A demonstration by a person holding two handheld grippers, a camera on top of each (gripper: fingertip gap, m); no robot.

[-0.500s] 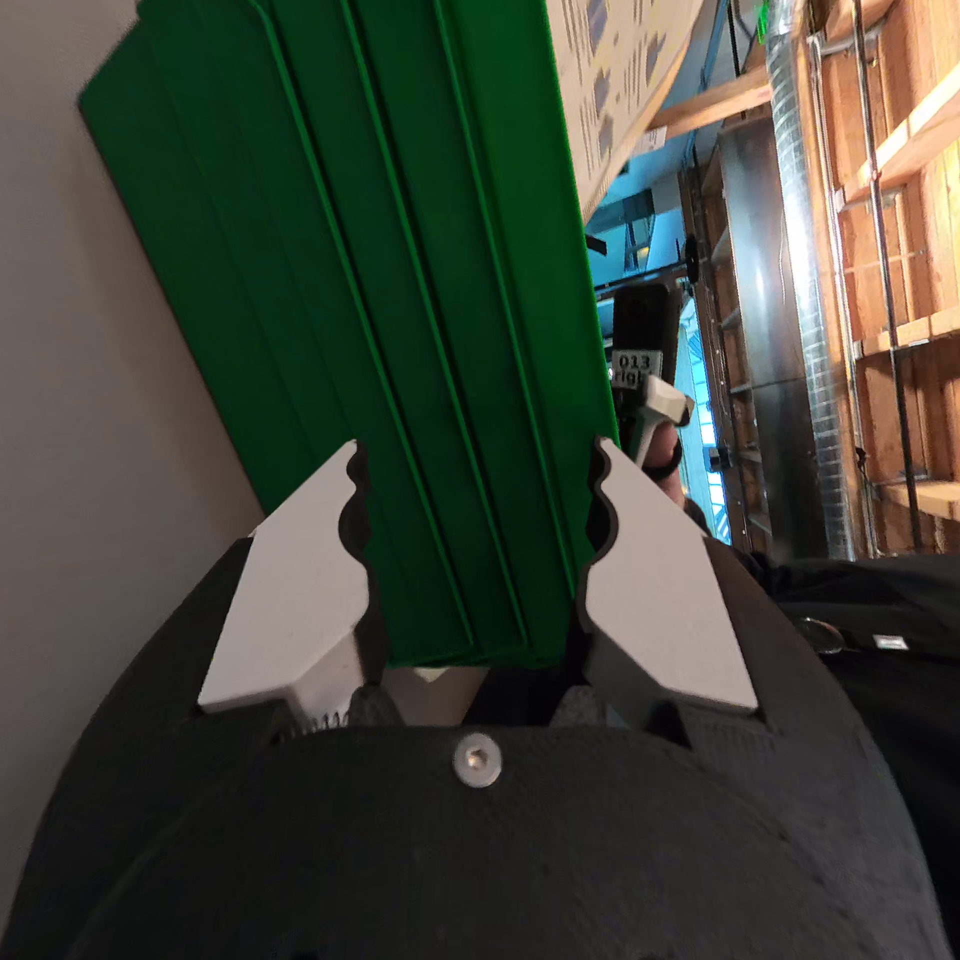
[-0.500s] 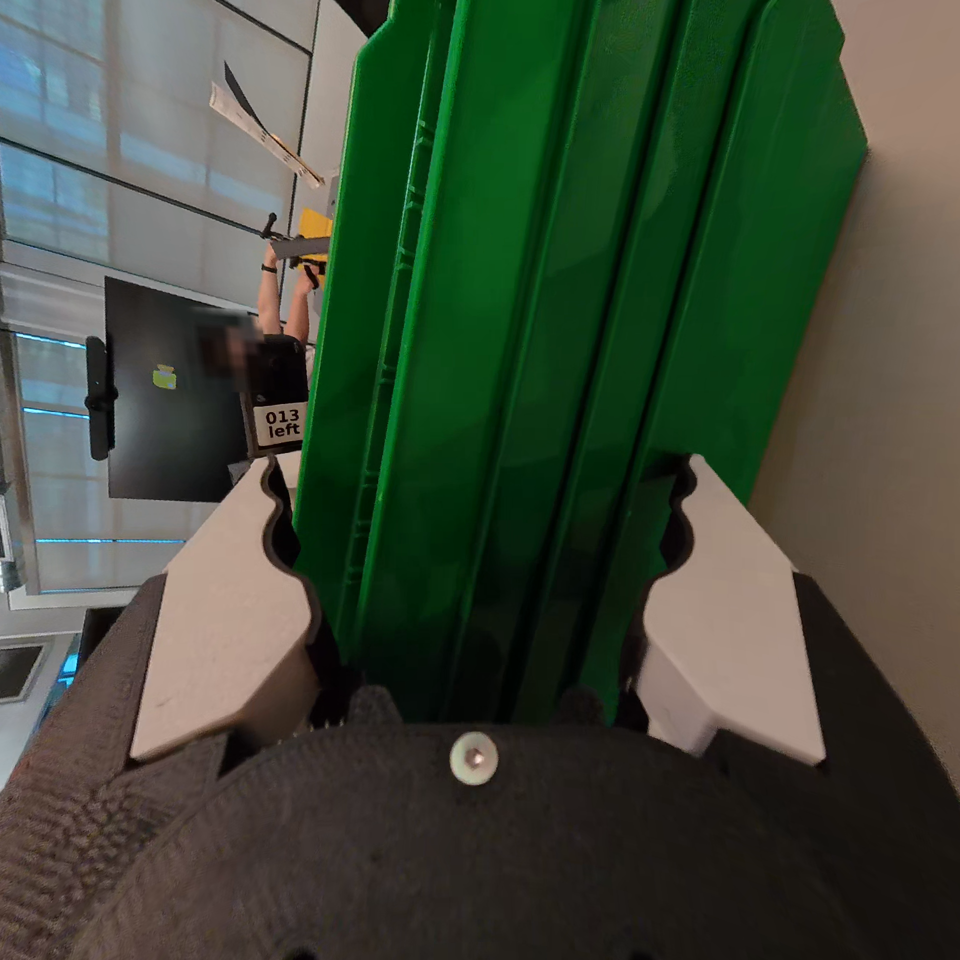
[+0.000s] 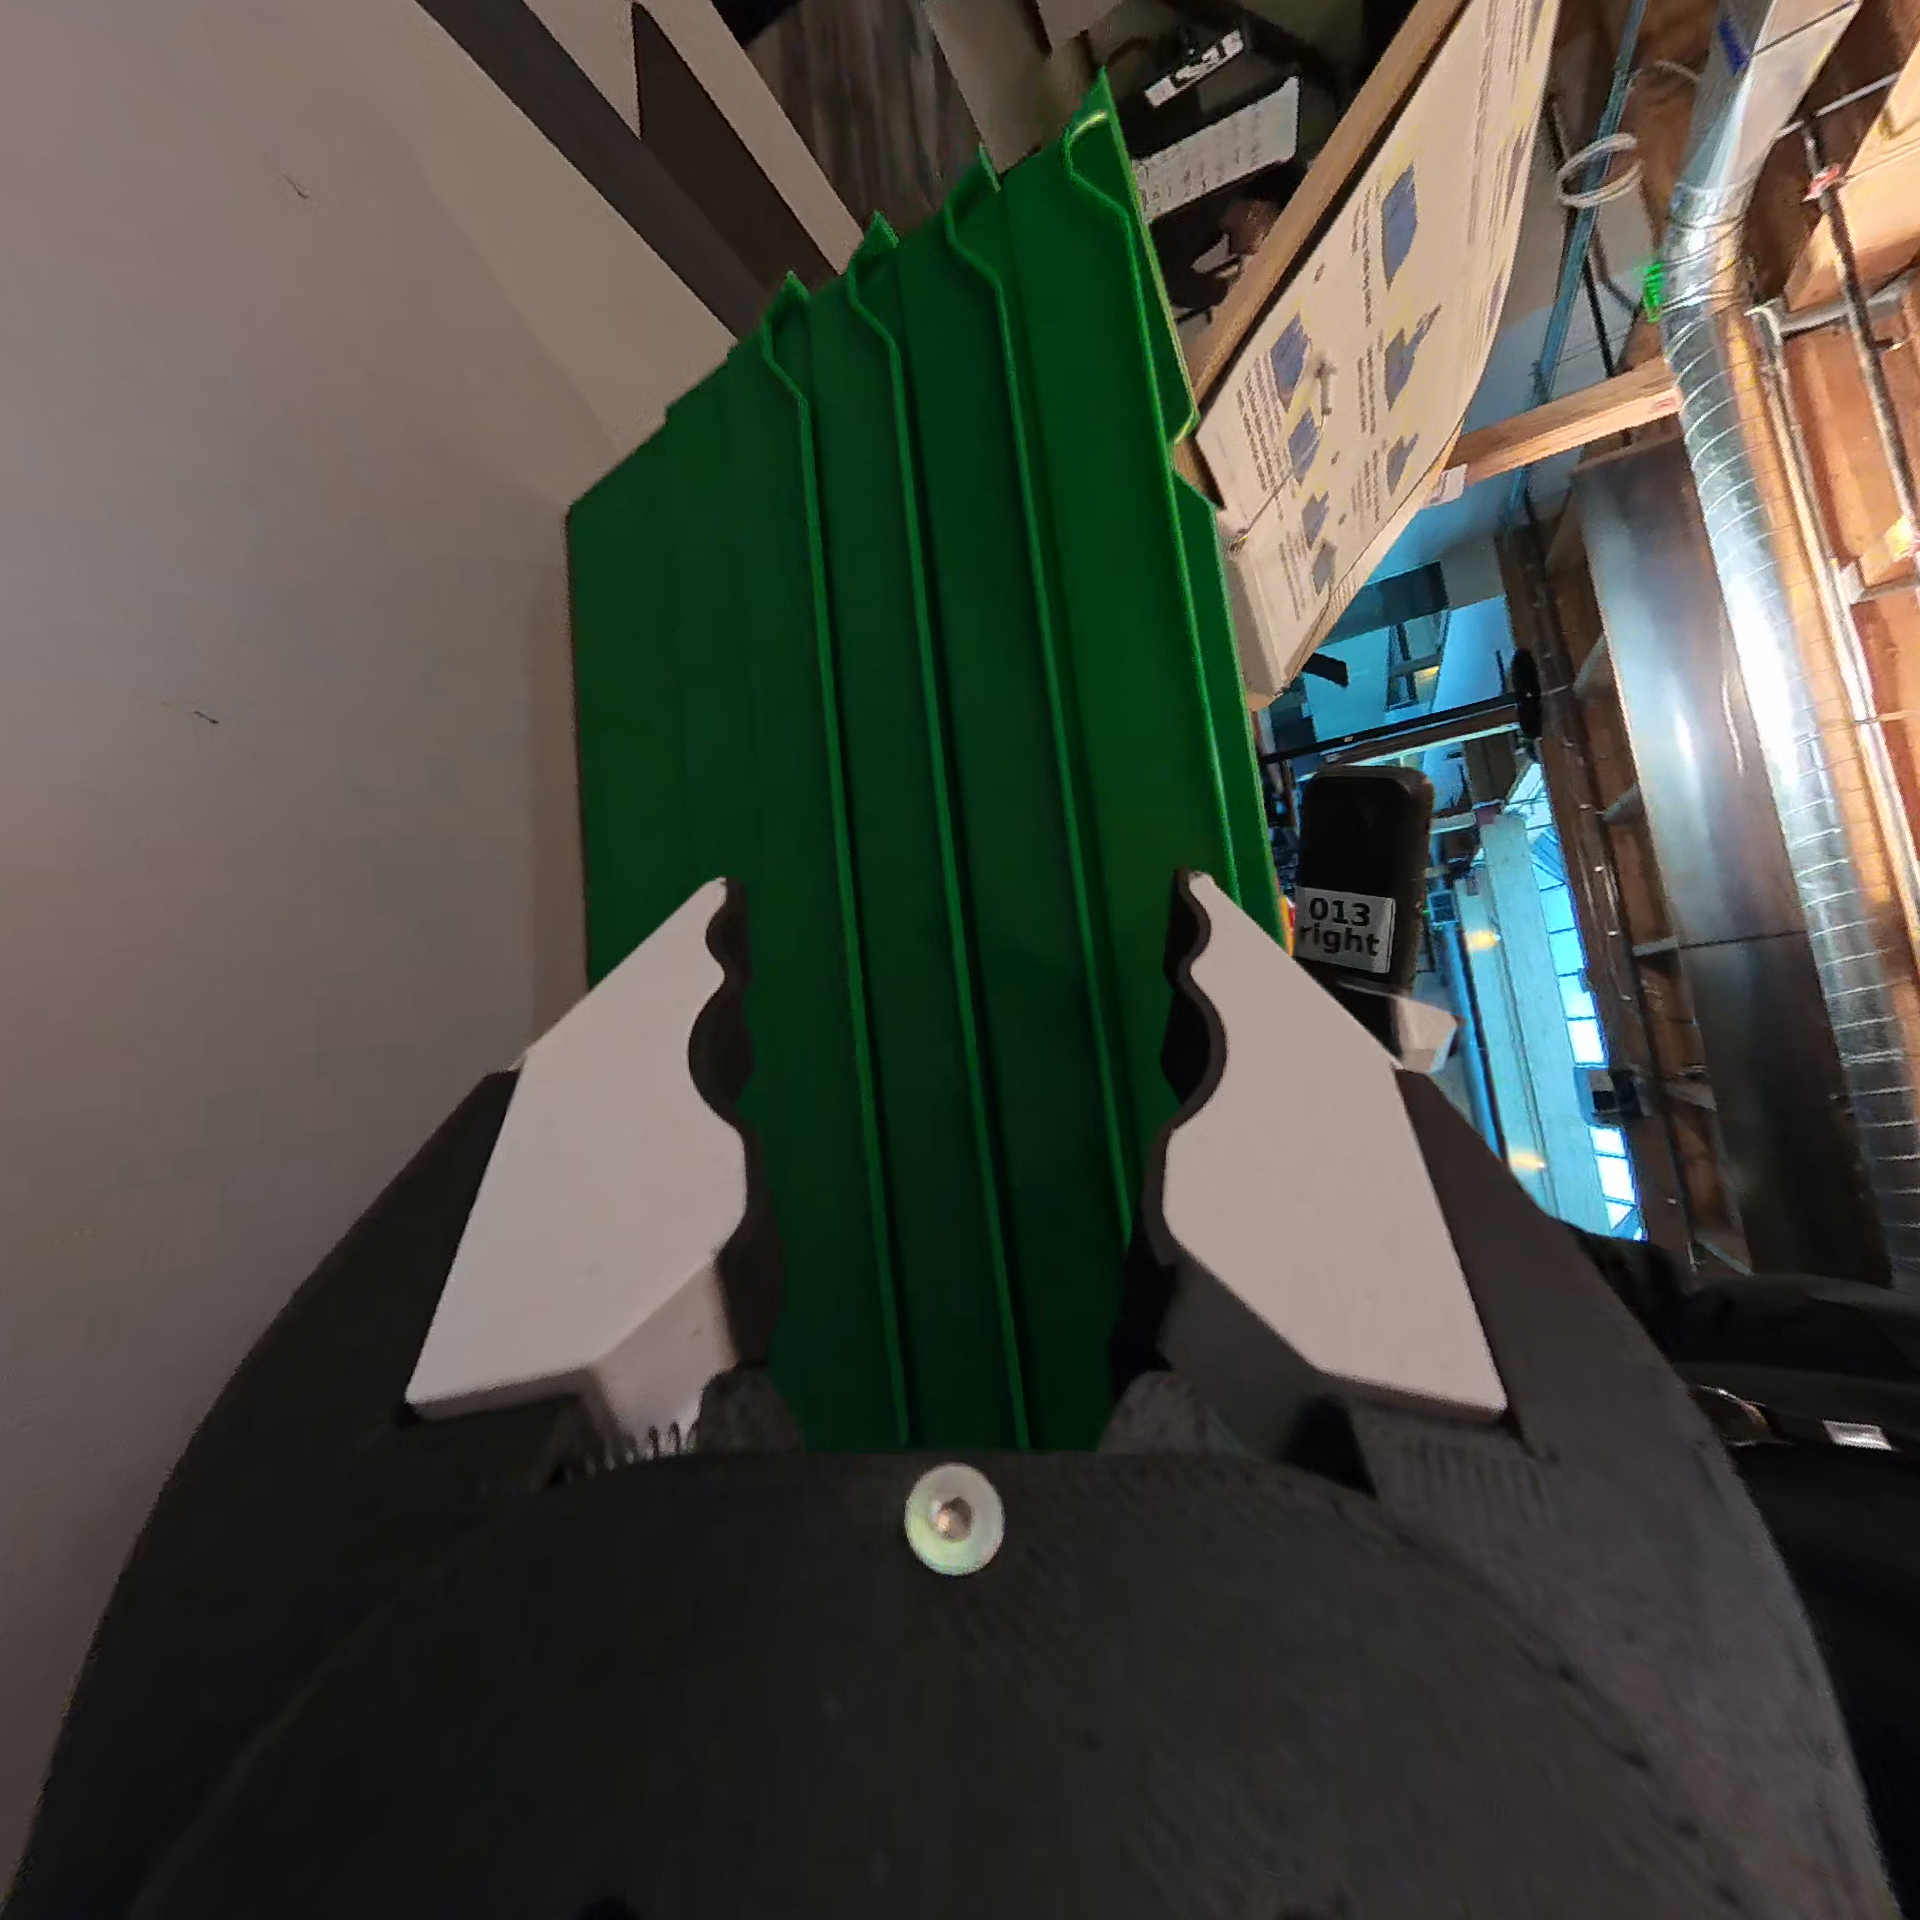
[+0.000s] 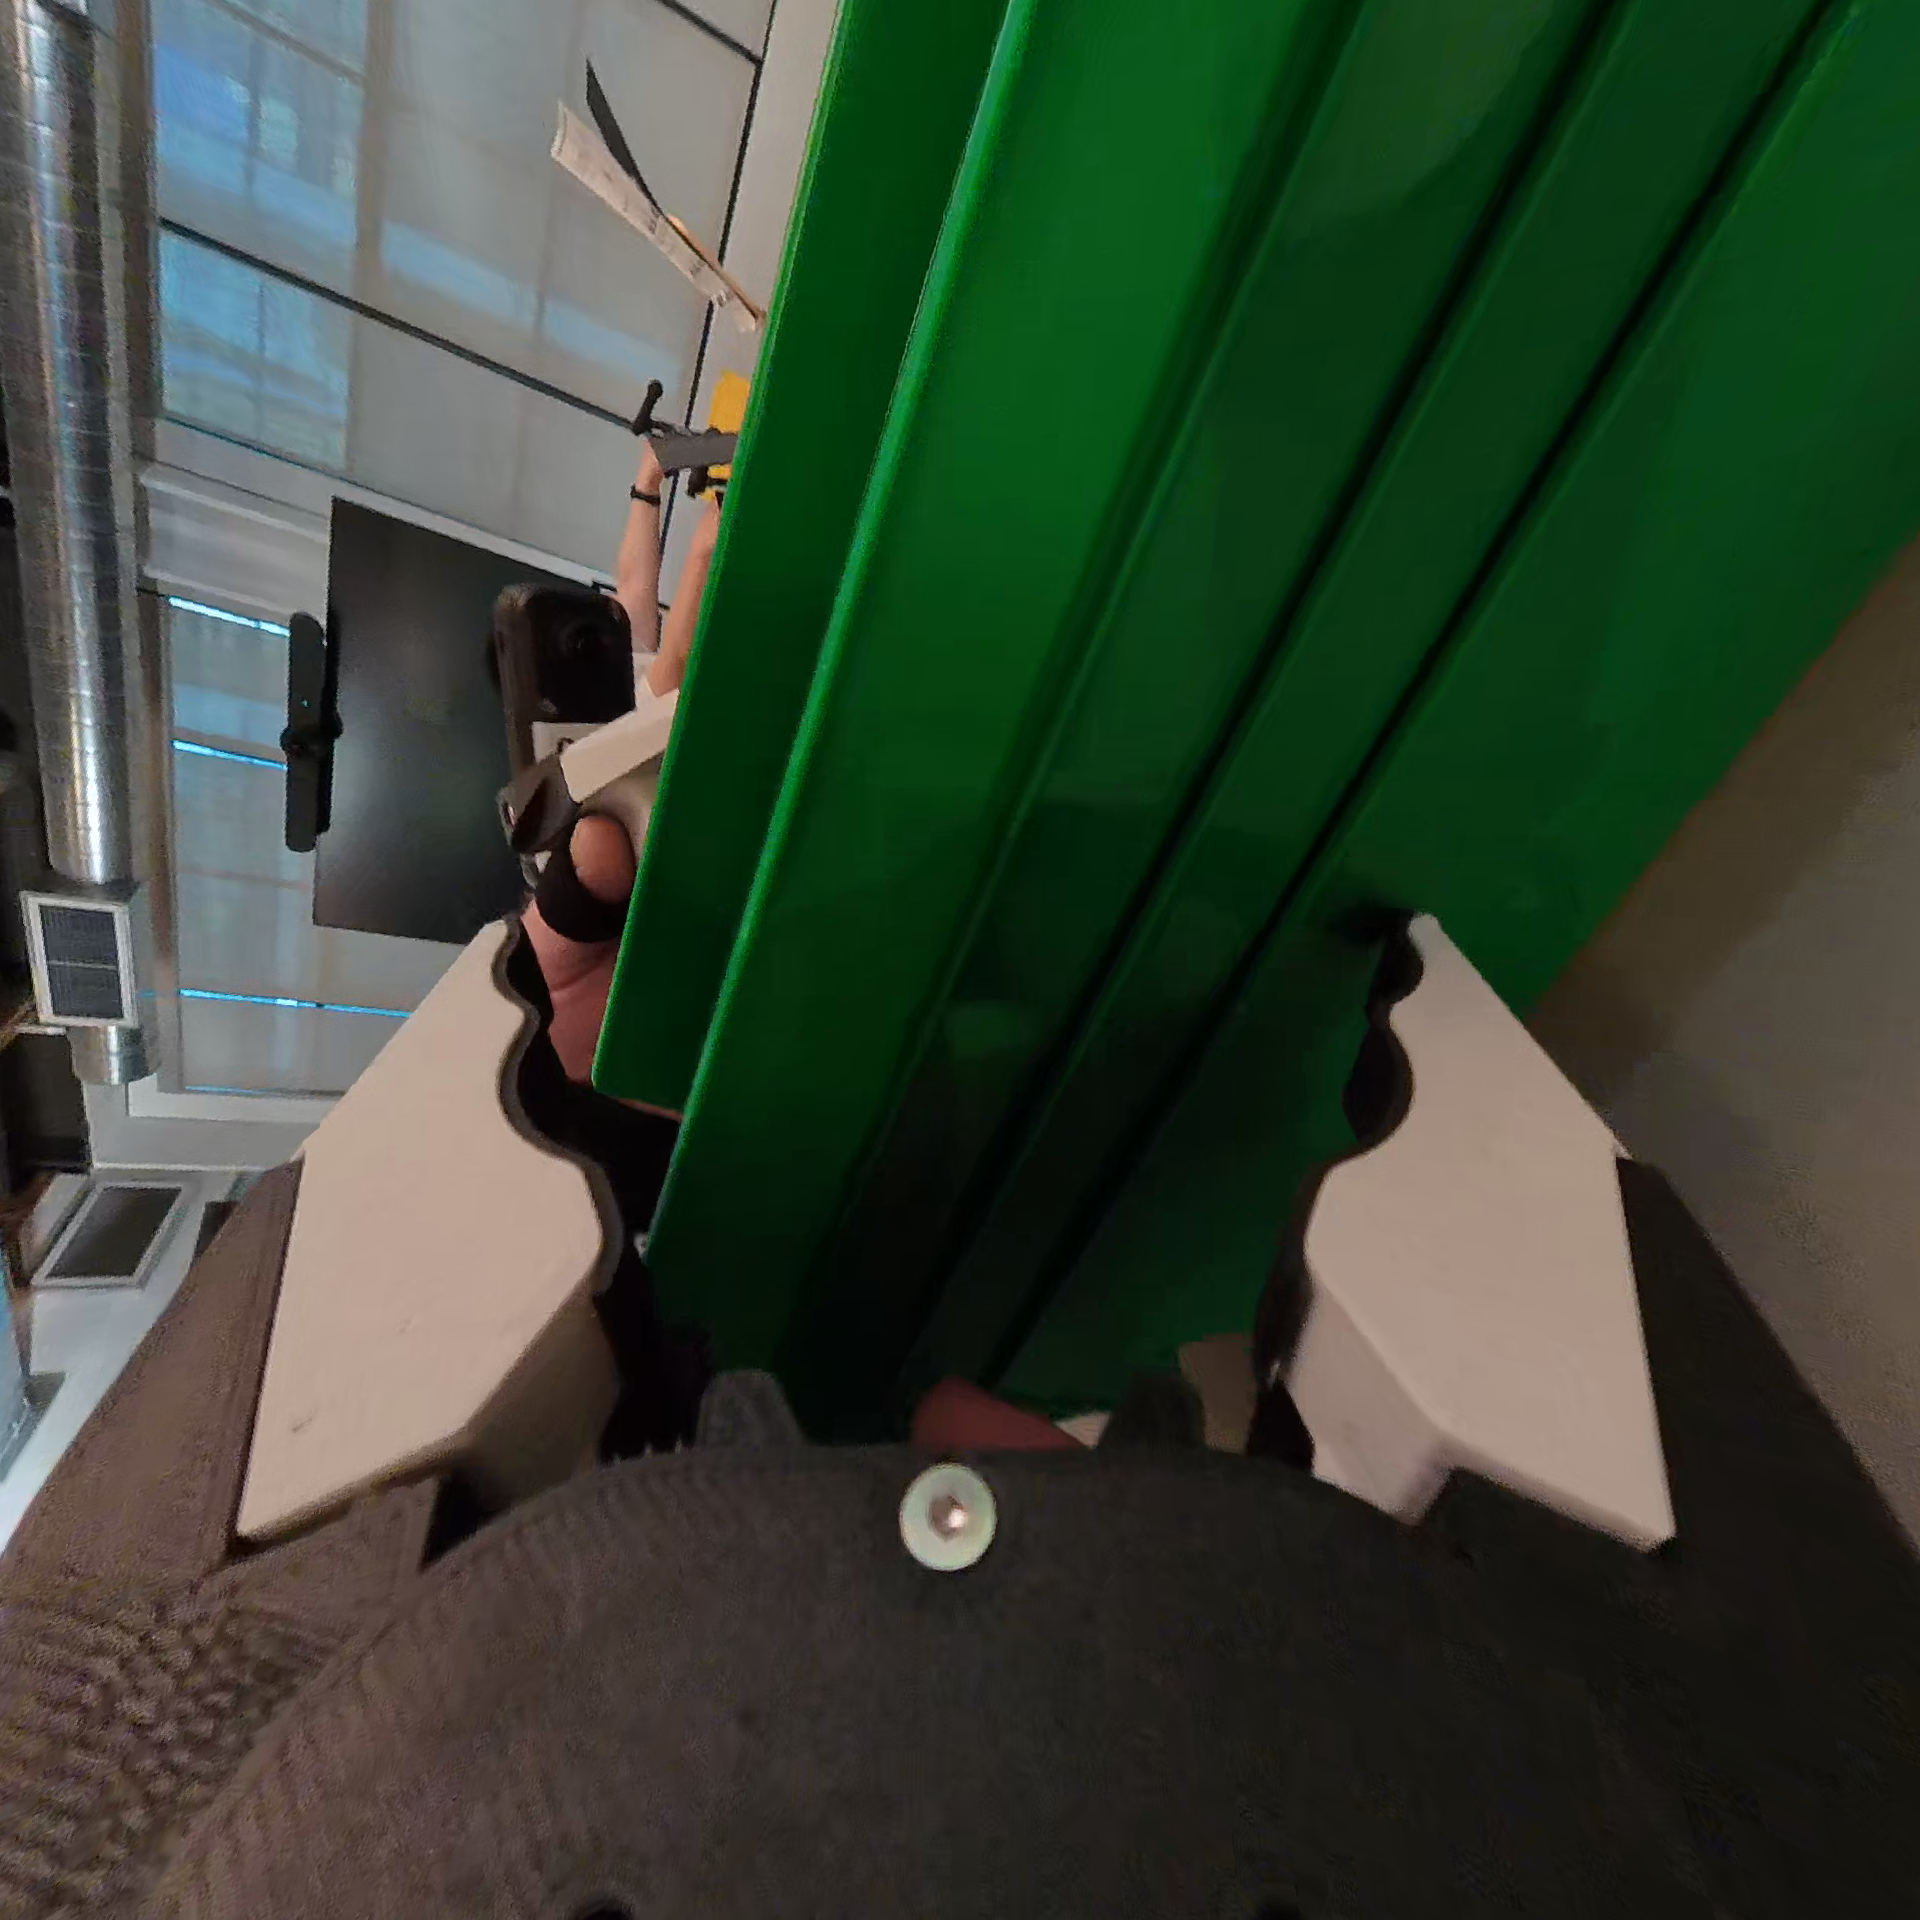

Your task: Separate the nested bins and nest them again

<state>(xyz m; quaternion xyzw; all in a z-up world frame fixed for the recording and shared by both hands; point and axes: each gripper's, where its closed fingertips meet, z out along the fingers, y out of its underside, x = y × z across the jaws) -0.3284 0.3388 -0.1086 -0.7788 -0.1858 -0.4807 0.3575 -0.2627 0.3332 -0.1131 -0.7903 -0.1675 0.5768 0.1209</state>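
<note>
Where the pale table (image 3: 260, 727) spreads bare to the left tool's left side, the stack of nested green bins (image 3: 935, 779) stands on edge against it, its stepped rims running straight ahead between the fingers. The left tool (image 3: 956, 914) is clamped on those rims, both pads touching (no gap either side). The right tool (image 4: 956, 956) straddles the stack's other end spread wide, its left finger (image 4: 436, 1195) clear of the outermost rim, the right one (image 4: 1455, 1226) just beside the bin wall.
</note>
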